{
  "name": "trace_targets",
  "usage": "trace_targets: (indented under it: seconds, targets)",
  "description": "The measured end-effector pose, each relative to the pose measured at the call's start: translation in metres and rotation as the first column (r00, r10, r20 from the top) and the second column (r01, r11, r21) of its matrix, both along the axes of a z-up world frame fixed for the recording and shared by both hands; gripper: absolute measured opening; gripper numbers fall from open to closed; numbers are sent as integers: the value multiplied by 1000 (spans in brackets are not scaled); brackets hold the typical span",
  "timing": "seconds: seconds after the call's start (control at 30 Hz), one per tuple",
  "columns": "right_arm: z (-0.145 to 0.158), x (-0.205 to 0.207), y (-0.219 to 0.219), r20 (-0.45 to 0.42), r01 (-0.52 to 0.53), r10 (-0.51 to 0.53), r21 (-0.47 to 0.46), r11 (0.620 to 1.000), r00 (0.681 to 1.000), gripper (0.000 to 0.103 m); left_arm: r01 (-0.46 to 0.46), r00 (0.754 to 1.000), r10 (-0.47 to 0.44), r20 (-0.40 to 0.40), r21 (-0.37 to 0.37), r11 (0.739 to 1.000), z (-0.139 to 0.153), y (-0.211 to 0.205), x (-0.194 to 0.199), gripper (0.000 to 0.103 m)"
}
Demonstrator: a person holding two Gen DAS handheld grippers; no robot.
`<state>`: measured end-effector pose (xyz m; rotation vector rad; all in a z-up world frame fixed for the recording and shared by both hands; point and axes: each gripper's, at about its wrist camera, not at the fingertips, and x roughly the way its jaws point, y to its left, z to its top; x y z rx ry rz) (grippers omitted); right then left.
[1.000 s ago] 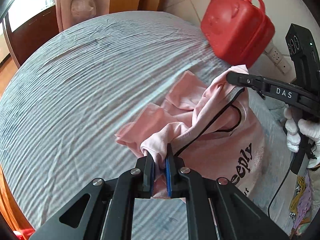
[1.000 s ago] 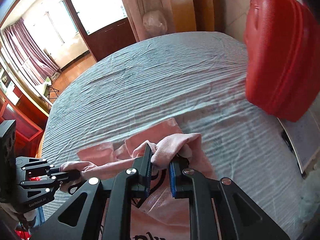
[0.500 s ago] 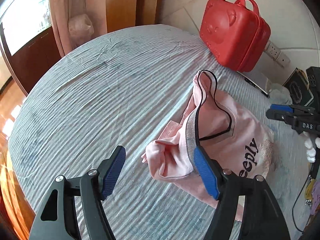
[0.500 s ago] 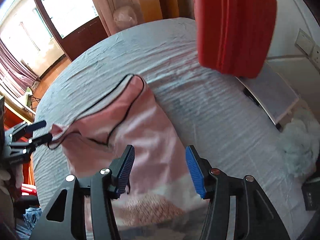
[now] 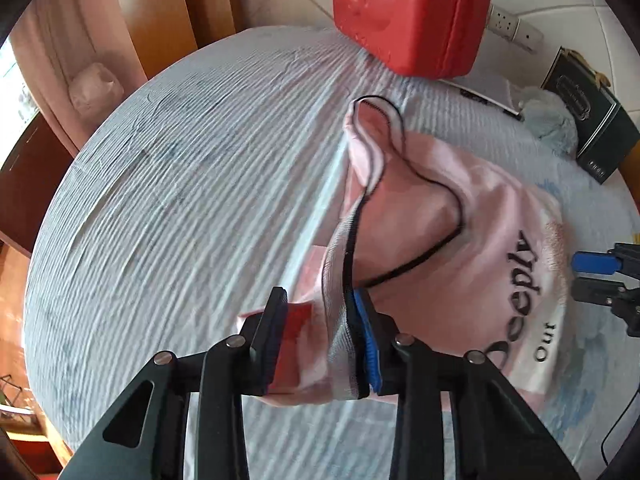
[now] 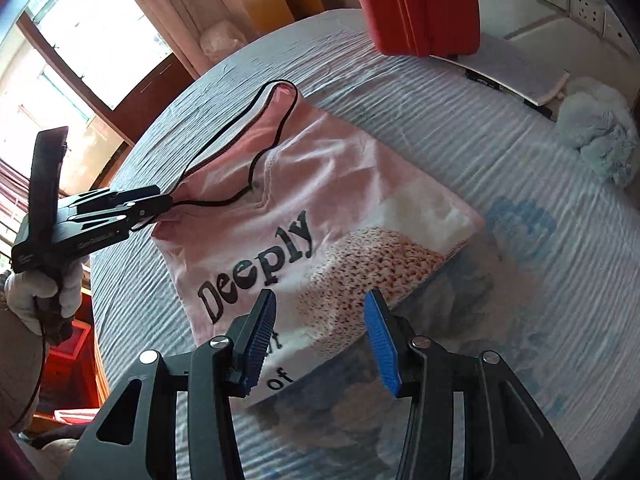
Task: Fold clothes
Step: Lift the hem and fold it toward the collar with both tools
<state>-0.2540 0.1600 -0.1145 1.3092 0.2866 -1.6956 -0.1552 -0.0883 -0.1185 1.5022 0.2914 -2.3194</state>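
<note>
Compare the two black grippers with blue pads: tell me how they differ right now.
The left gripper has its jaws around a bunched fold of the pink printed T-shirt near the black-trimmed neckline; the right gripper holds nothing. The left jaws are nearly closed; the right stand wide apart above the shirt's lower printed part. Both point toward the shirt.

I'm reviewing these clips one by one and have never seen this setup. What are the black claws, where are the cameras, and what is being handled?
No robot here: a person holds a two-finger gripper in each hand, with a fisheye camera on each looking along its fingers. The left gripper is closing on the shoulder of a pink T-shirt printed "Deeply", beside the neckline; the right view shows it pinched. The right gripper is open, hovering over the shirt's lower part. The shirt lies on a striped bedsheet, with a red suitcase and a fluffy blue toy farther back.
</note>
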Motion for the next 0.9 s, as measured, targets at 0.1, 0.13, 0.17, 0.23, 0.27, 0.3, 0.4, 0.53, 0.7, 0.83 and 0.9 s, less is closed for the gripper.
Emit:
trace_targets:
  seconds: [0.1,0.13,0.17,0.23,0.27,0.3,0.4,0.53,0.7,0.83,0.9]
  targets:
    - [-18,15,-14,41,47,-49,61,997,998,46,35,996,-34,77,-9,999,-16,-33,-2,34]
    - [-25,20,-17,54,65,-70,90,994,996,46,52,994,-52,92,-4,999,-19,-41,-3,34]
    - [-30,23,-17,59,88,-96,120,989,994,46,73,993,-73,92,5,997,-17,-46,-6,34]
    - [-30,28,-14,51,139,-148,147,979,988,45,123,991,-125,55,27,992,-4,-50,-14,34]
    - [-27,27,-9,48,171,-179,149,974,983,45,155,987,-156,25,34,987,5,-49,-20,34]
    - [-21,26,-4,41,206,-214,140,968,976,45,186,982,-186,-12,42,982,15,-46,-27,35]
    - [-3,19,12,1,309,-311,98,946,950,45,266,960,-258,-108,65,962,32,-33,-57,47]
    - [11,1,24,-52,443,-440,61,894,896,45,305,949,-298,-104,56,951,19,-17,-108,45]
    - [8,-19,16,-32,490,-489,28,871,872,45,284,958,-283,-43,11,959,-11,-20,-151,18]
    - [-5,-24,-2,5,459,-459,2,888,888,39,219,976,-219,-1,-18,976,-31,-40,-163,17]
    - [-17,-27,-8,0,458,-458,49,888,889,38,184,983,-184,5,-28,983,-37,-54,-160,18]
